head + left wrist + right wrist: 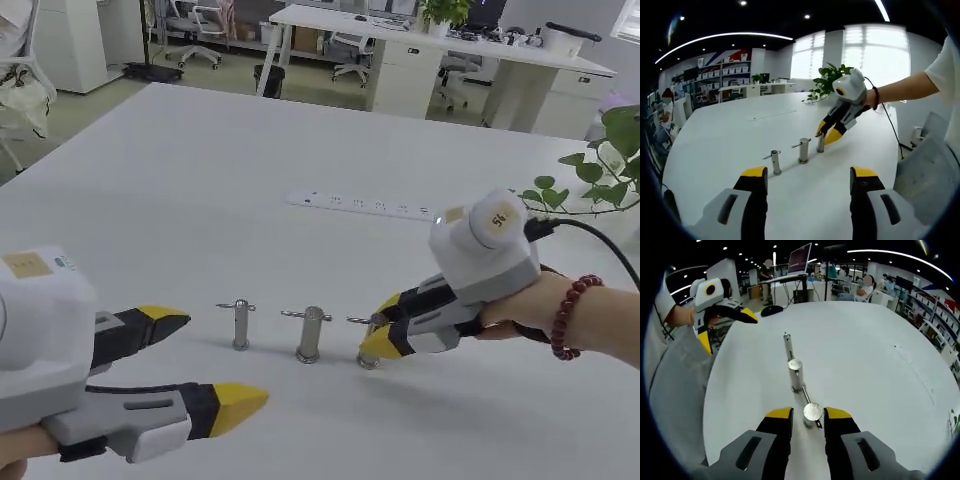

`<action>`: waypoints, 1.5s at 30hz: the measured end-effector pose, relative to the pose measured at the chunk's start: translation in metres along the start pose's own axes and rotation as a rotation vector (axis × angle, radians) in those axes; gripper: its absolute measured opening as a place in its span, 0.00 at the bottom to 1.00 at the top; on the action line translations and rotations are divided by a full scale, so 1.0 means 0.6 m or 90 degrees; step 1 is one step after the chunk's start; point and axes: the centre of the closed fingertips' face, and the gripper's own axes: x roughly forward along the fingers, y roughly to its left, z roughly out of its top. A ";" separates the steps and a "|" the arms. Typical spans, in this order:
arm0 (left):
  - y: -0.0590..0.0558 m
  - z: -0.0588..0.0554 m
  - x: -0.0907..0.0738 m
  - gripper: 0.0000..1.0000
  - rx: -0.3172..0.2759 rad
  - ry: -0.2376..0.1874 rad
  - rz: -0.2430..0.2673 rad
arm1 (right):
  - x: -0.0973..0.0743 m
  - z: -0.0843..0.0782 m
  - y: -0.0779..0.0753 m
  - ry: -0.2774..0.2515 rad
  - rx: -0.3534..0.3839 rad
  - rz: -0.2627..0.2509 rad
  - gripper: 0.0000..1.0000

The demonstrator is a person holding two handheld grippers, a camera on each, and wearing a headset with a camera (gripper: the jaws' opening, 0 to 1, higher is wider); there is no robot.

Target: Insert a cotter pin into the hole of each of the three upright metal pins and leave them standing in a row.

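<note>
Three upright metal pins stand in a row on the white table point(300, 150): left pin point(240, 324), middle pin point(310, 335), right pin point(369, 350). A cotter pin crosses each near the top. My right gripper point(383, 325) reaches in from the right. Its yellow-tipped jaws flank the right pin point(813, 412), narrowly parted, and a small gap shows beside the pin's head. My left gripper point(215, 360) hovers at the lower left, wide open and holding nothing. It points at the row point(803, 150) from a short way off.
A white power strip point(362, 205) lies across the table behind the row. A leafy plant point(600, 160) overhangs the right edge, and the right gripper's cable point(600, 240) runs that way. Desks and chairs stand beyond the table.
</note>
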 end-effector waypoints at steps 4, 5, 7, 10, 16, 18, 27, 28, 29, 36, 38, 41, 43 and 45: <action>0.007 -0.003 -0.005 0.68 -0.005 0.006 0.008 | -0.015 0.005 -0.003 -0.025 0.048 -0.035 0.39; 0.009 -0.003 -0.007 0.69 -0.005 0.008 0.010 | -0.022 0.008 -0.006 -0.037 0.061 -0.048 0.39; 0.011 -0.002 -0.012 0.70 -0.009 0.007 0.015 | -0.032 0.010 -0.005 -0.048 0.079 -0.063 0.42; 0.012 0.002 -0.020 0.73 -0.020 -0.001 0.022 | -0.043 0.015 -0.003 -0.074 0.118 -0.096 0.50; 0.010 0.009 -0.036 0.76 -0.019 -0.003 0.030 | -0.069 0.015 0.014 -0.105 0.158 -0.135 0.62; 0.009 0.014 -0.041 0.78 -0.018 -0.010 0.034 | -0.080 0.018 0.022 -0.122 0.170 -0.149 0.64; 0.005 0.011 -0.065 0.87 -0.011 0.001 0.044 | -0.106 -0.003 0.087 -0.140 0.201 -0.142 0.72; 0.004 0.009 -0.069 0.89 -0.011 0.002 0.045 | -0.111 -0.006 0.093 -0.142 0.206 -0.147 0.73; 0.004 0.009 -0.071 0.89 -0.012 0.001 0.047 | -0.114 -0.007 0.097 -0.145 0.205 -0.151 0.73; 0.001 -0.001 -0.082 0.95 -0.013 0.013 0.055 | -0.143 -0.007 0.134 -0.184 0.221 -0.172 0.84; 0.000 -0.002 -0.088 0.96 -0.011 0.012 0.061 | -0.148 -0.012 0.141 -0.186 0.226 -0.180 0.85; -0.004 -0.004 -0.097 0.97 -0.020 0.005 0.067 | -0.153 -0.018 0.162 -0.201 0.237 -0.187 0.88; -0.006 -0.006 -0.102 0.98 -0.024 0.004 0.072 | -0.152 -0.023 0.173 -0.213 0.258 -0.186 0.90; -0.005 -0.009 -0.107 0.98 -0.027 0.004 0.077 | -0.151 -0.026 0.182 -0.227 0.273 -0.183 0.90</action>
